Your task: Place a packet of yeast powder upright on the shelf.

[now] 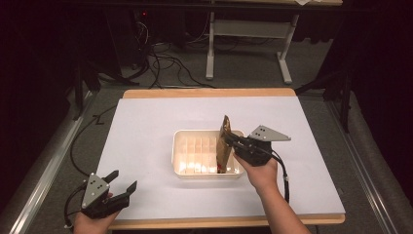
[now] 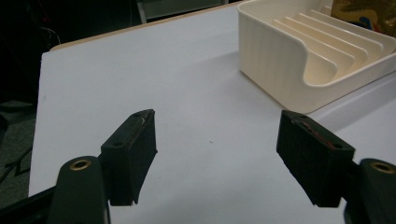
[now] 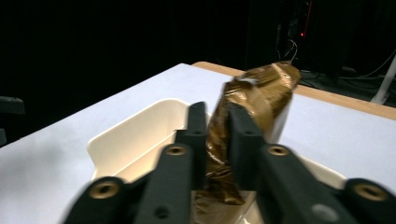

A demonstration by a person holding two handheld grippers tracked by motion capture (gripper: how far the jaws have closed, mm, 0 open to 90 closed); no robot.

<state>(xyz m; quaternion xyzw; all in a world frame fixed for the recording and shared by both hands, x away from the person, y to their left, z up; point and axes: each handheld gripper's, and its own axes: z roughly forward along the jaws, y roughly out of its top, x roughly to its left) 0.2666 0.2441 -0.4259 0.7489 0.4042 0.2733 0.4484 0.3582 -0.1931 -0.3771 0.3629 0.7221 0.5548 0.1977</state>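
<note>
A cream slotted rack (image 1: pixel 195 168) sits in the middle of the white table top. A gold foil packet (image 1: pixel 225 144) stands upright at the rack's right end, and my right gripper (image 1: pixel 231 141) is shut on it from the right side. In the right gripper view the packet (image 3: pixel 261 95) is pinched between the two black jaws of that gripper (image 3: pixel 217 140), above the rack (image 3: pixel 135 135). My left gripper (image 1: pixel 122 181) rests at the table's front left corner, open with nothing between its jaws. In the left gripper view this gripper (image 2: pixel 215 144) points at bare table, with the rack (image 2: pixel 280 60) farther off.
The white sheet (image 1: pixel 146 126) covers a wooden table with its edge (image 1: pixel 209 92) showing at the back. Beyond the table are a desk frame (image 1: pixel 248 34) and cables (image 1: pixel 165 63) on the floor. Padded rails run along both sides.
</note>
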